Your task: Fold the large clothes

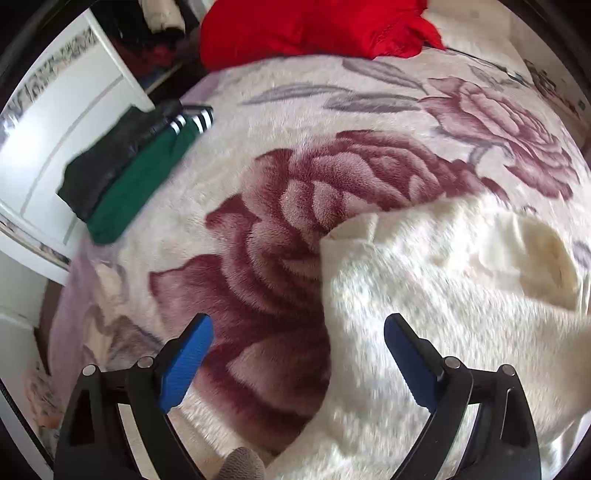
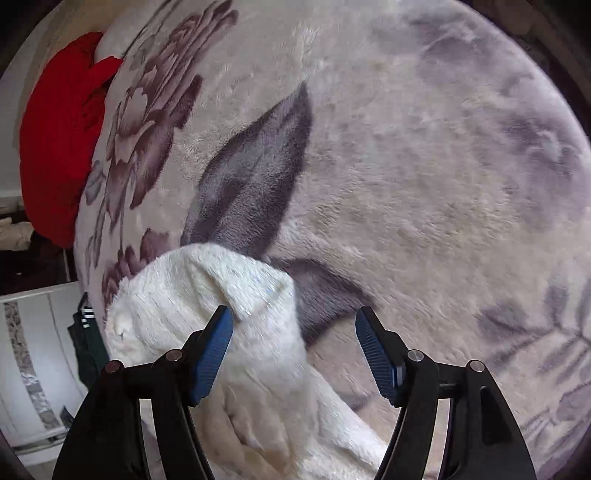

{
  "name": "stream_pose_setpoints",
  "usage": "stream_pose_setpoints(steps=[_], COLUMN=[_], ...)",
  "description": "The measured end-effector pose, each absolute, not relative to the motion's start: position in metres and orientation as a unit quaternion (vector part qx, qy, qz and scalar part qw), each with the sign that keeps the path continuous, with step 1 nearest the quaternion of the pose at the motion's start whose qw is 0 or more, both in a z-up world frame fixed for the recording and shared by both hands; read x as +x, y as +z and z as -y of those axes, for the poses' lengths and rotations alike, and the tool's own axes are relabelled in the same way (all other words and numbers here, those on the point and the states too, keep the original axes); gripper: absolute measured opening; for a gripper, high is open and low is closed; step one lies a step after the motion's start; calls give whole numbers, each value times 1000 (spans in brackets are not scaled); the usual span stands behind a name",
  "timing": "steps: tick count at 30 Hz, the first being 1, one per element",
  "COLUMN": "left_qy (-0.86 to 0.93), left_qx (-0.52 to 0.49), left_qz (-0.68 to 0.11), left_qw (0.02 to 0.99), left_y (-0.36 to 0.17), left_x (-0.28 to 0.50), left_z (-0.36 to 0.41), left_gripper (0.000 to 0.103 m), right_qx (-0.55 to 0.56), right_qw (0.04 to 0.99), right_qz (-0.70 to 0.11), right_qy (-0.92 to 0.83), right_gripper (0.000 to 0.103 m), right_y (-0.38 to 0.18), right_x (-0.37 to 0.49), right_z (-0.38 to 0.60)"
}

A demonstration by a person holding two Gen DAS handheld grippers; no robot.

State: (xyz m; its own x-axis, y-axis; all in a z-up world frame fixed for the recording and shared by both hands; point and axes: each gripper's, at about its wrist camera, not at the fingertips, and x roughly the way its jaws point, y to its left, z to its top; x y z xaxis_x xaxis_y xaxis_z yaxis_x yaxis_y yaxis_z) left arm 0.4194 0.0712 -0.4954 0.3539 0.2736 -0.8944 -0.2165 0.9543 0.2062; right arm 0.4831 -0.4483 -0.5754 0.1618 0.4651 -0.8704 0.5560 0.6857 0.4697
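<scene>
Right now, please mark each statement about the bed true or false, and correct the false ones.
1. Both grippers are open. True: the left gripper and the right gripper each have their jaws spread, with nothing clamped.
2. The cream garment lies on a floral blanket. True.
3. The folded pile is red. False: it is green and black with white stripes; the red cloth is a separate heap at the far end of the bed.
4. The left gripper holds the cream garment. False: its fingers are apart above the garment's edge.
5. The folded pile rests on the cream garment. False: it sits apart, near the bed's edge.
</scene>
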Motion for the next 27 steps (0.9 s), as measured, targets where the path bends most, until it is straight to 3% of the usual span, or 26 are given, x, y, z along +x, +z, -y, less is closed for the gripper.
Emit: stream_pose_setpoints(steps=[4, 5, 6, 9, 13, 15, 16, 18, 20, 24, 27], left_qy=[143, 139, 138, 124, 106, 96, 89, 77, 66, 64, 79], left_qx=[41, 40, 41, 44, 56, 48, 42, 33, 22, 11, 16], left_qz=[-557, -562, -566, -577, -591, -590, -589, -589, -591, -598, -607], left_qw=[817, 814, 812, 806, 797, 800, 802, 804, 804, 799, 791], left_y=[-504, -507, -508, -513, -522, -519, -516, -509, -500, -489, -488], left_x=[397, 389, 385, 363, 344, 337, 333, 326, 316, 290, 264], left_z=[-57, -54, -51, -41, -30, -27, -26, -23, -20, -9, 12], left_gripper=[95, 95, 95, 95, 95, 95, 95, 95, 95, 95, 95], right_qx=[336, 287, 241, 201, 219, 228, 241, 262, 275, 267, 281], right_qw=[592, 597, 612, 668, 665, 664, 657, 645, 644, 615, 565], right_qz=[-731, -748, -752, -716, -710, -708, -712, -717, -712, -741, -775], right_qy=[43, 42, 33, -32, -78, -73, -59, -46, -44, -40, -22], right_gripper=[70, 49, 12, 9, 9, 15, 21, 49, 63, 64, 64], right_y=[-621, -623, -621, -601, -619, -615, -610, -587, -554, -511, -529], right_x=[527, 531, 534, 544, 556, 556, 554, 537, 502, 401, 321], right_z=[409, 394, 383, 385, 402, 402, 403, 412, 430, 449, 457])
